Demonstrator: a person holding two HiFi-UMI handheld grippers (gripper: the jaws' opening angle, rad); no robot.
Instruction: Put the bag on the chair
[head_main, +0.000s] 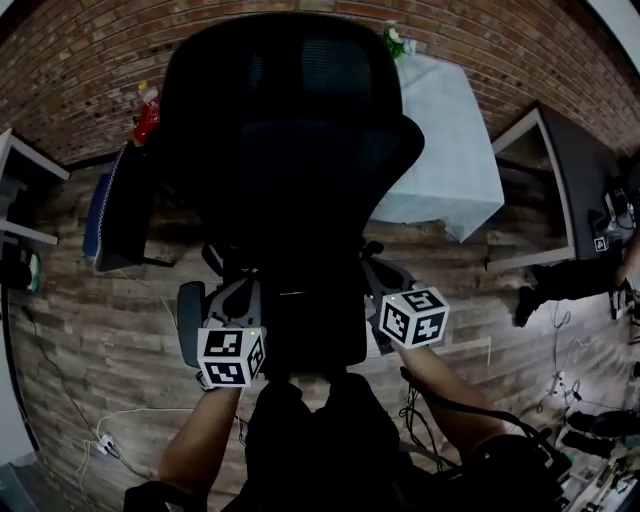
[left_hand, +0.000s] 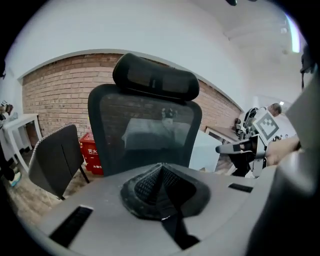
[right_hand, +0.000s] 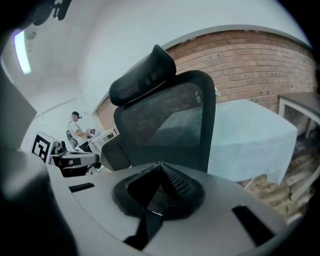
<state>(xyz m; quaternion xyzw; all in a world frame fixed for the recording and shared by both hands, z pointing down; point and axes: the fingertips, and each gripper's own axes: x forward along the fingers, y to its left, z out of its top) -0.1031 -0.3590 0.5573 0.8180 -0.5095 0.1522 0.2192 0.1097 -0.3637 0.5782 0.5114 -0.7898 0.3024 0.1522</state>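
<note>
At the far left a thin, flat-backed side chair (head_main: 122, 215) with a pale speckled edge stands on the wood-plank floor (head_main: 90, 340). The left tool (left_hand: 161, 169) is clenched on nothing, its ribbed black pads meeting in a ridge. It points at the office chair (head_main: 290, 150), which has a see-through mesh back, a rounded padded headrest and grey armrests (head_main: 190, 318). I cannot make out the bag for certain. The seat is too dark to read, and a dark mass (head_main: 320, 430) at the seat's near edge, between the forearms, may be the bag or only clothing. The right tool (right_hand: 161, 169) is likewise clenched and empty. Beyond the chair's right side is a tabletop (head_main: 445, 150) under a smooth pale cloth. I judge that neither tool is carrying anything. If the bag is not yet on the seat, the next move calls for opening a tool, gripping a strap and lifting the bag between the armrests.
</note>
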